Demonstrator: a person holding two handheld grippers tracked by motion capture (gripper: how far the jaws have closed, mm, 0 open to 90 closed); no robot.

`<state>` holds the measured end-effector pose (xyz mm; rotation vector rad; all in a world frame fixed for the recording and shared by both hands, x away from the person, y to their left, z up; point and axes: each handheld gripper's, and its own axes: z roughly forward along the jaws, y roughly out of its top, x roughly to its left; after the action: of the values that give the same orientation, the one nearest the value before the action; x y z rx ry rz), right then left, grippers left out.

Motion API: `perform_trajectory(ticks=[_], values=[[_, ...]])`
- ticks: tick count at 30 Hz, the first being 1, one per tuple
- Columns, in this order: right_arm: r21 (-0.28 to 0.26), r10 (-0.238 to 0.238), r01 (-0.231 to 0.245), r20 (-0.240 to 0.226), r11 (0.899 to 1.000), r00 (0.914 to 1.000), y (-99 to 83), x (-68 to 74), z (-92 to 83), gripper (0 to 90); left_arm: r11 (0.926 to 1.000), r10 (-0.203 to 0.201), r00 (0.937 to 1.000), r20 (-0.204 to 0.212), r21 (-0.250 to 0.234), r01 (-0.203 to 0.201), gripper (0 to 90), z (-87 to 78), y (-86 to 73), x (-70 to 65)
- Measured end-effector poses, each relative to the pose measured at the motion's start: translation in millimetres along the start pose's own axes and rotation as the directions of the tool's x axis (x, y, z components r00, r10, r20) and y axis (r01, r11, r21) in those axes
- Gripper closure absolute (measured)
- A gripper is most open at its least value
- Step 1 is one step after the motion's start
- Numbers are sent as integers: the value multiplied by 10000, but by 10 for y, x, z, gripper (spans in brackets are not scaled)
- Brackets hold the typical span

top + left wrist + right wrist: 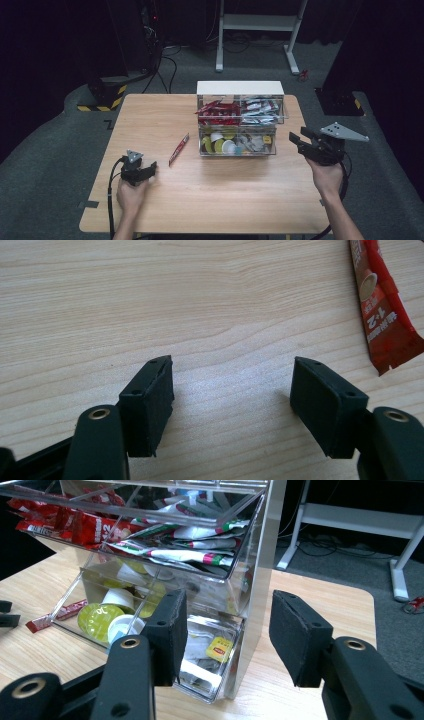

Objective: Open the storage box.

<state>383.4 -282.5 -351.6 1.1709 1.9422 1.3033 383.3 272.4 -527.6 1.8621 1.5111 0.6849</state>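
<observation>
A light wooden surface (210,185) carries a clear acrylic organiser (240,120) with a white top, set toward the far edge at centre. Its upper tier holds red sachets (217,112) in the left compartment and white-and-green sachets (260,110) in the right; the lower tier, seen pulled forward in the right gripper view, holds round yellow-and-white capsules (107,617) on one side and tea bags with yellow tags (217,647) on the other. A single red sachet (179,148) lies flat on the surface, apart from the organiser and to its left, angled diagonally. The left gripper (145,171) rests low over the surface near the front left, held by the person's left hand (131,192); its jaws stand apart with nothing between them, and the loose sachet lies just beyond and to one side in the left gripper view. The right gripper (299,141) is held above the surface by the right hand (327,177), just beside the organiser's right end, jaws apart and empty, pointed toward the organiser's corner.
</observation>
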Motion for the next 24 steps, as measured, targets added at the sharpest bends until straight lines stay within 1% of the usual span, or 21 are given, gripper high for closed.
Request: perform_trajectory(ticks=[3, 7, 11, 13, 20, 23, 24], values=[[15, -48, 48, 30, 10000, 10000, -37, 6, 0, 493, 10000, -1, 10000, 5, 3, 1, 341, -1, 0, 0], [-75, 149, -148, 28, 9999, 9999, -113, -6, -10, 488, 10000, -2, 10000, -6, -11, 2, 341, 0, -1, -1], [-229, 264, -262, 85, 9994, 9996, -201, -14, -20, 469, 10000, -4, 10000, 0, -3, 4, 341, 0, 0, 0], [-223, 288, -285, 135, 9993, 9995, -244, -15, -13, 464, 10000, 0, 10000, 4, 4, 0, 341, -1, 0, 0], [-386, 658, -647, 270, 9972, 9975, -463, -15, 50, 463, 10000, -1, 10000, 1, -2, 1, 341, 0, 0, 0], [-236, 731, -723, 345, 9971, 9967, -557, -10, 111, 464, 10000, -5, 10000, -5, -11, 5, 341, 0, -1, -1], [-196, 821, -814, 364, 9965, 9960, -598, -13, 137, 465, 10000, -6, 10000, -7, -12, 6, 341, 0, -1, -1]])
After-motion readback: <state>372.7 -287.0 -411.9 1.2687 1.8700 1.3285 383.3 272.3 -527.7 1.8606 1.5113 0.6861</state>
